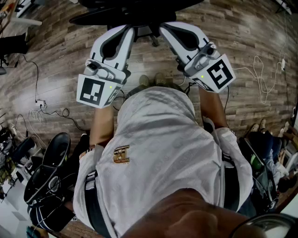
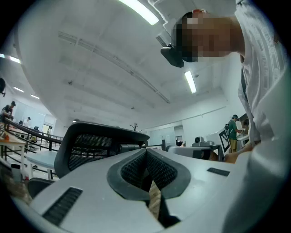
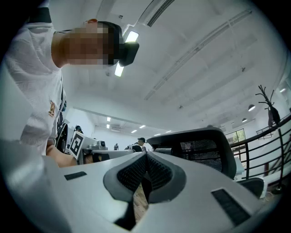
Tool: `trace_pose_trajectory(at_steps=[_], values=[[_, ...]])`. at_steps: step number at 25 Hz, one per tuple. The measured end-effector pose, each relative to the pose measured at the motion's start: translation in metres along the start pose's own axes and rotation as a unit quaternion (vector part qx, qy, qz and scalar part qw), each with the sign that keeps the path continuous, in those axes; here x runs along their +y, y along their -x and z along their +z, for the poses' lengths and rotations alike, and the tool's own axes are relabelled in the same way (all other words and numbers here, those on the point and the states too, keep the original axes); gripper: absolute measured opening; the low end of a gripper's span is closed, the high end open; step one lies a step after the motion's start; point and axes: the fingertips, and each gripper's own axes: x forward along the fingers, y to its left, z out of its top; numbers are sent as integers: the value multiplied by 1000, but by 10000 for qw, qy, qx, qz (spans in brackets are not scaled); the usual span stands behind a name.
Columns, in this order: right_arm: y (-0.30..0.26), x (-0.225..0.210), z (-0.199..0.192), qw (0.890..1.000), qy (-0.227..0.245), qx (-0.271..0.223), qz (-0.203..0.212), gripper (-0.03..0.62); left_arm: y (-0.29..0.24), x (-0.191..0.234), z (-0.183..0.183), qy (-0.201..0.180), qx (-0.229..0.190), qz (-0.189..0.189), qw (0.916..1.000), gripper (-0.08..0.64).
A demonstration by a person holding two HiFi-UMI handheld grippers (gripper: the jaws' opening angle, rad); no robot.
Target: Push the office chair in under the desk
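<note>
Two grippers are held toward the office chair (image 1: 135, 11); left gripper (image 1: 126, 29) and right gripper (image 1: 165, 28) jaws are closed together, empty.

The floor (image 1: 60, 51) under the chair (image 2: 91, 152) is matt brown wood plank with a rough grain. The chair's back is black mesh in a smooth plastic frame. The left tongs (image 2: 146, 150) and right tongs (image 3: 146, 154) are matt grey plastic with dark ribbed rubber pads (image 2: 132, 169). The shirt (image 1: 158, 153) is white cloth.
</note>
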Motion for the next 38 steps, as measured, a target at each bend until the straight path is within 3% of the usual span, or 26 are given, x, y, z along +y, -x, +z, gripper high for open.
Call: trace_pose_trajectory(at_steps=[17,28,32,38], values=[[-5,2,7,9999,6,-104,3,35,14,14,9,-121,-85,69,9999,18],[7,-35,10,9969,570,406,-359,39,35,59,16,-877,268,310,9953,41],[9,-44,5,9941,727,761,-273,145,36,73,13,-1208,541,203,9910,112],[14,-67,-3,9836,1186,1336,-256,215,40,96,-6,-1697,1151,-1,9788,190]])
